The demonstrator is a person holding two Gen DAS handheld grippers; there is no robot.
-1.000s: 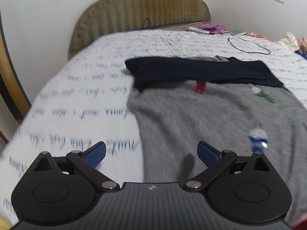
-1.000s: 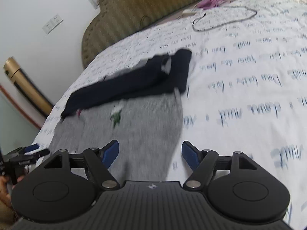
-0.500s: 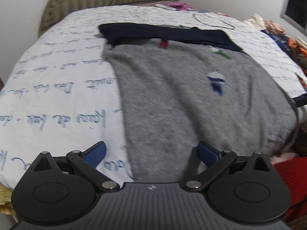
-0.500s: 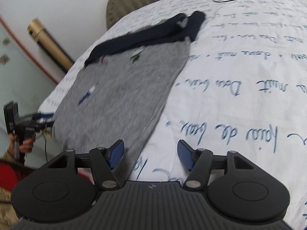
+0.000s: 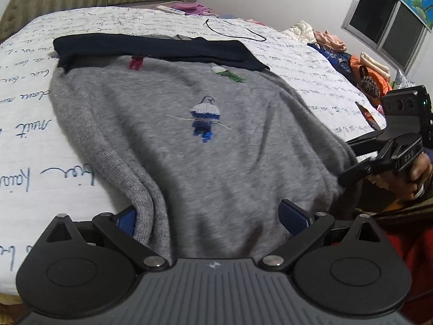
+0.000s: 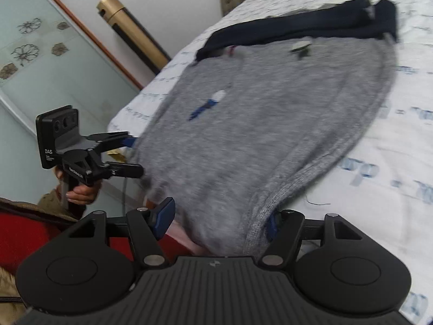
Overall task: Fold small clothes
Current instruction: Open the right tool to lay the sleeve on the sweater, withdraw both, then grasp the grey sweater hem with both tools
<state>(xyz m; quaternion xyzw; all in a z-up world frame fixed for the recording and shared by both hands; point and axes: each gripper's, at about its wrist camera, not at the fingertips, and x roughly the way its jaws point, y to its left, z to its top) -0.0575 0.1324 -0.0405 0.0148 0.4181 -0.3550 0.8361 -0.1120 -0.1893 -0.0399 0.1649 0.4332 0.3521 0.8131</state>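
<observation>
Both fingers pairs gape around one grey sweater (image 5: 189, 146)'s hem; two dark sleeves folded.

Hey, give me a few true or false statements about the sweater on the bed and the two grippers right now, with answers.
1. The grey sweater lies on a bedsheet printed with handwriting. True.
2. The sweater's far edge is bright orange. False: it is a dark navy band.
3. The left gripper has its jaws clamped shut. False: they are open, with the sweater's near hem between them.
4. A black cable lies on the bed beyond the sweater. True.
</observation>
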